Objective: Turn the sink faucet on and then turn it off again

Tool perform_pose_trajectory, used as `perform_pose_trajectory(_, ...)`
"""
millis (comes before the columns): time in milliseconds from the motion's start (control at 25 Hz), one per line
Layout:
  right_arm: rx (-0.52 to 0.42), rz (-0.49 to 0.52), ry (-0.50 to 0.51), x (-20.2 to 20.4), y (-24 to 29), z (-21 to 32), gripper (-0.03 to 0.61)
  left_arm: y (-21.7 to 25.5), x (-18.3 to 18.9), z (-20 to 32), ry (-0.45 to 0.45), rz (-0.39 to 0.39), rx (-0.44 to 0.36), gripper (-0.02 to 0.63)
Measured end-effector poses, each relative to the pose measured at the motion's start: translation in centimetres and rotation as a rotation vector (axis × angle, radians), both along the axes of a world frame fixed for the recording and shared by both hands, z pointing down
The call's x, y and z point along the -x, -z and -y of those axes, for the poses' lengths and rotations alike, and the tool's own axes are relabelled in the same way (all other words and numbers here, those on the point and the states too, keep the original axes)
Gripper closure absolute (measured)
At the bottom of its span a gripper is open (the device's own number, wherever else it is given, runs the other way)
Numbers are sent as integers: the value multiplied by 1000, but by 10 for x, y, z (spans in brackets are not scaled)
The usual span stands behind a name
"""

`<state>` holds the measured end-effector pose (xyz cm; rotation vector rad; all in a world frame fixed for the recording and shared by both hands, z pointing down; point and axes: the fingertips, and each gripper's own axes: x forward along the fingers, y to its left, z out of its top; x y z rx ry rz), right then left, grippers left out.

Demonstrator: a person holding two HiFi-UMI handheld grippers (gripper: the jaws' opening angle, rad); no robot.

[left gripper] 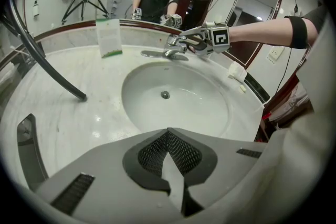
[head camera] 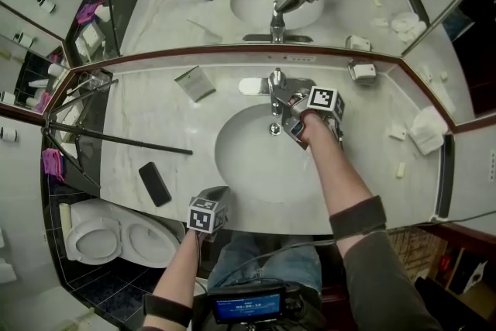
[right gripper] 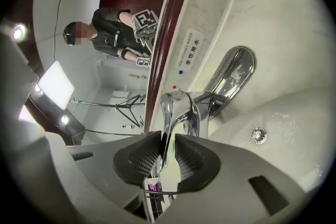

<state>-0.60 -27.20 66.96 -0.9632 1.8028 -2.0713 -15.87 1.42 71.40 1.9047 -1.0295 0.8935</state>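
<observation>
Marble counter (head camera: pixel 147 108) — chrome faucet lever (right gripper: pixel 167 108) tight between the right tongs (right gripper: pixel 167 153).

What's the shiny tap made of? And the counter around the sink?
The faucet looks like chrome-plated metal: it is silvery, mirror-shiny and reflects the room. The countertop seems to be polished marble or a similar stone: pale and glossy, with faint grey veins.

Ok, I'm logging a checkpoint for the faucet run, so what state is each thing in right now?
Faucet spout: no water running.
Faucet lever: clamped between the right gripper's pads.
Right gripper: shut on the faucet lever.
Left gripper: shut, empty.
Phone: screen dark, flat on the counter.
Toilet: lid open.
</observation>
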Motion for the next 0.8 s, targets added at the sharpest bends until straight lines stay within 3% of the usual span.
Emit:
perform_pose_trajectory(520,-18,-44,20,-1,1,-1,472,2,0,-9,1,6,-2,612)
perform_pose_trajectory(640,-21,-98,39,-6,-1,-2,471,5,0,-9,3,10,-9,612)
perform_pose_trajectory(800,-36,-136,48,-13,5,-6,518,10,-1,-10,4,10,-24,612)
